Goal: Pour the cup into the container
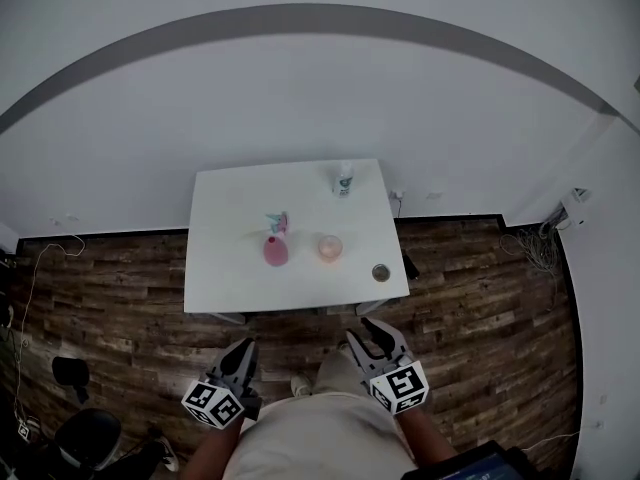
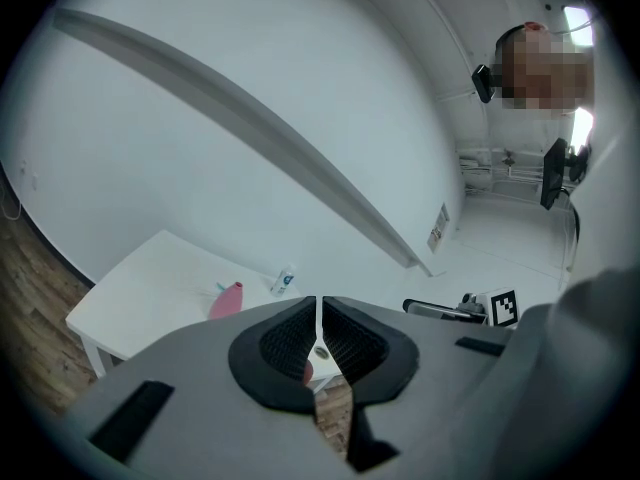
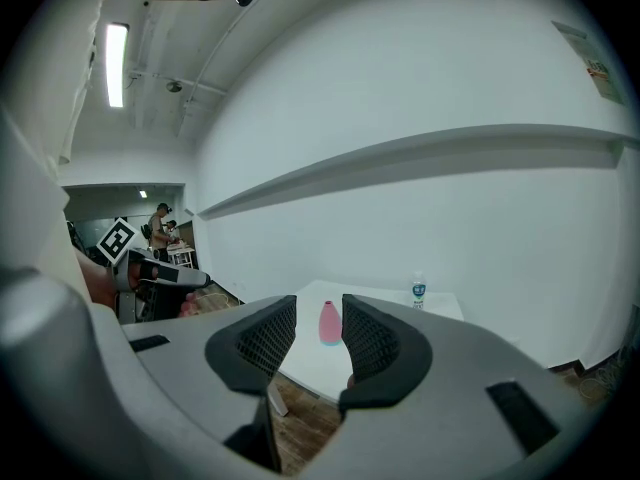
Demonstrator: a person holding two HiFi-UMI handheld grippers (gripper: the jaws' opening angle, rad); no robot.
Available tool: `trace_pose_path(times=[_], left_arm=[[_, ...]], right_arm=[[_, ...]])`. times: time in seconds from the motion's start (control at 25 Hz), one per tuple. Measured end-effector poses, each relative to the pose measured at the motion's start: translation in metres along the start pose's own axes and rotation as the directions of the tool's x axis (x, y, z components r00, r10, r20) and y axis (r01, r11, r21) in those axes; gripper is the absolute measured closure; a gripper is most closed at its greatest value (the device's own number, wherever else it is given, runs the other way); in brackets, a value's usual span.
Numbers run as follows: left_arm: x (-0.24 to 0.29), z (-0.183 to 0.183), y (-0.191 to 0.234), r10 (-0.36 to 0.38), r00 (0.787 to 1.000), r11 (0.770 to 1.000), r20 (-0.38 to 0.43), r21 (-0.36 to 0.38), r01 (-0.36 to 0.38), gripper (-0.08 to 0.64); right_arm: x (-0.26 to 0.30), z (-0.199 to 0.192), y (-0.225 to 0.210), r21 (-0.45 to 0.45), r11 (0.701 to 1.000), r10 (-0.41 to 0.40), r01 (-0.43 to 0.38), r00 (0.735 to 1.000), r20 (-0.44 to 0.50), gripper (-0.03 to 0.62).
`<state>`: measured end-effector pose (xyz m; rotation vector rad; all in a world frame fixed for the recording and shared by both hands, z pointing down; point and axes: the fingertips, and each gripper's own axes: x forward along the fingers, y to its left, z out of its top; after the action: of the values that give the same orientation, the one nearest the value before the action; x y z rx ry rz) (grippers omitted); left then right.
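Observation:
A white table stands ahead by the wall. On it are a pink bottle-shaped vessel, a pale pink cup, a small round dark-rimmed container near the front right corner, and a water bottle at the back. Both grippers hang over the wooden floor, short of the table's front edge. My left gripper has its jaws together with nothing in them. My right gripper is open a little and empty; the pink vessel shows far off through its gap.
Wooden floor lies around the table, with a white wall behind. A black chair base and cables are at the lower left. More cables lie at the right wall. People stand far off in a back room.

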<state>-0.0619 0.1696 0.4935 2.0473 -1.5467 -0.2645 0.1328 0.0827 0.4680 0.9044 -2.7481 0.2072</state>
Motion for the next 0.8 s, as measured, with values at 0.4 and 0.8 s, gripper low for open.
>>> trace_pose_path(times=[0.4, 0.8], left_arm=[[0.043, 0.018, -0.001, 0.105, 0.993, 0.994, 0.062, -0.035, -0.103, 0.548], [0.104, 0.026, -0.028, 0.156, 0.985, 0.987, 0.070, -0.055, -0.152, 0.548]], right_arm=[[0.045, 0.033, -0.043, -0.055, 0.990, 0.128, -0.128, 0.992, 0.000, 0.460], [0.062, 0.048, -0.107, -0.057, 0.979, 0.196, -0.197, 0.980, -0.014, 0.460]])
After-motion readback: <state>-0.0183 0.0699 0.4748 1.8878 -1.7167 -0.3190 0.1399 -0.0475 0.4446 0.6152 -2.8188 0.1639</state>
